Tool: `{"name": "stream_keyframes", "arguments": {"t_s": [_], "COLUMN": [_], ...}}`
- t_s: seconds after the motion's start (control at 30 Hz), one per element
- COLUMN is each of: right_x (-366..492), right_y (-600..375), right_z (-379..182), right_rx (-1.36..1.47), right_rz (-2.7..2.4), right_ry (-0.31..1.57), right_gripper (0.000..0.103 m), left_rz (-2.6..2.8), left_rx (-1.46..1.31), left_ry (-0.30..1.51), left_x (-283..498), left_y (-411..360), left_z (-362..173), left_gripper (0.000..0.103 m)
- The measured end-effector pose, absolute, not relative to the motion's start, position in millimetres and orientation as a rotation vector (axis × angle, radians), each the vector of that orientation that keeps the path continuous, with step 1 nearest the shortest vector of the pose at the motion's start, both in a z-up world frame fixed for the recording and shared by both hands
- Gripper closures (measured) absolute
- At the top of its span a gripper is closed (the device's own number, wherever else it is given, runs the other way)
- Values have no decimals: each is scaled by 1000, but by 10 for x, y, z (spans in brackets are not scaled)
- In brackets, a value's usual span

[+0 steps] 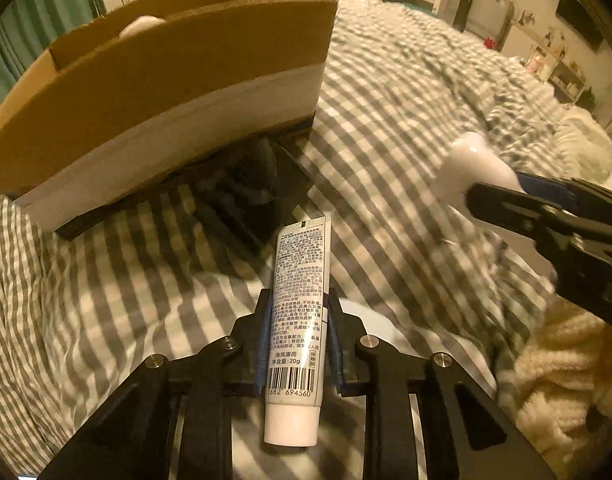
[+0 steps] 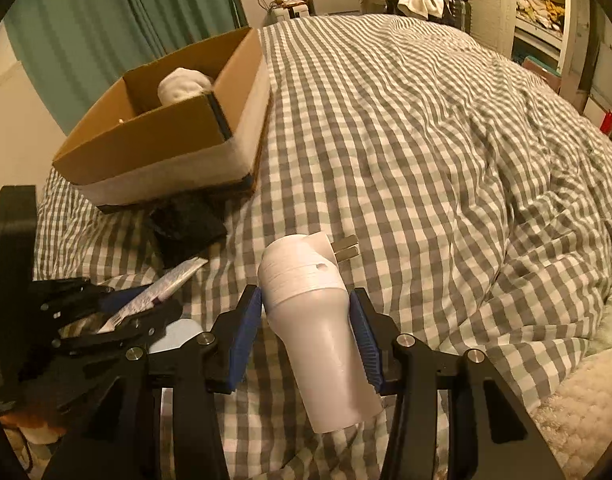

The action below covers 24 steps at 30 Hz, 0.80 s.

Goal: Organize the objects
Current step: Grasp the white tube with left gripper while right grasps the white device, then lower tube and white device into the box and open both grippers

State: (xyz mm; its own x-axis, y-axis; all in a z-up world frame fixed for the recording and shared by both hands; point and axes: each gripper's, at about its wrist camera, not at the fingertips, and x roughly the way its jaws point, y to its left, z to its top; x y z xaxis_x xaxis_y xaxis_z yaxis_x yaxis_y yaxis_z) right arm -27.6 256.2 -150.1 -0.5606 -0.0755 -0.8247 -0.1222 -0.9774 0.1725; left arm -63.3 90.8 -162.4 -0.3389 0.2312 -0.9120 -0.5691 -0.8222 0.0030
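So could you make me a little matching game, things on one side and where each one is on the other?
Things:
1. toothpaste tube
2. white plug-in device
3. white bundle
4. black object

Places:
A. inside the cardboard box
B. in the right claw
C. on the checked bedcover, by the box
D. in the left claw

Pairs: 1-D, 2-B, 3-A, 4-C
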Motion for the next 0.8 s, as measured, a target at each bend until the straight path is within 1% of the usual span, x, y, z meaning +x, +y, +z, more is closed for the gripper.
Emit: {"name": "stream_keyframes", "arguments": {"t_s": [0.2,0.4,0.7,0.8], "right_x": [-171,-40,-77,-189], "right_y": [2382,2213,1969,1918], "right_z": [-1230,-914,-358,-207], "right_rx": [-1391,-1303,-1167,-1143], "right_rz": [2773,2815,2904,2949], "right_ry": [273,209,99,123], "right_gripper": [58,58,58,58], "left_rz": [2206,2306,2475,2524], "left_rx": [-1321,-1181,-995,-958], "left_ry": [396,345,267,256], "left_x": [-396,-255,-509,-660], "left_y": [756,539,280,215], "left_z": [-1311,-847,-107,66], "left_gripper": [79,79,79,79]}}
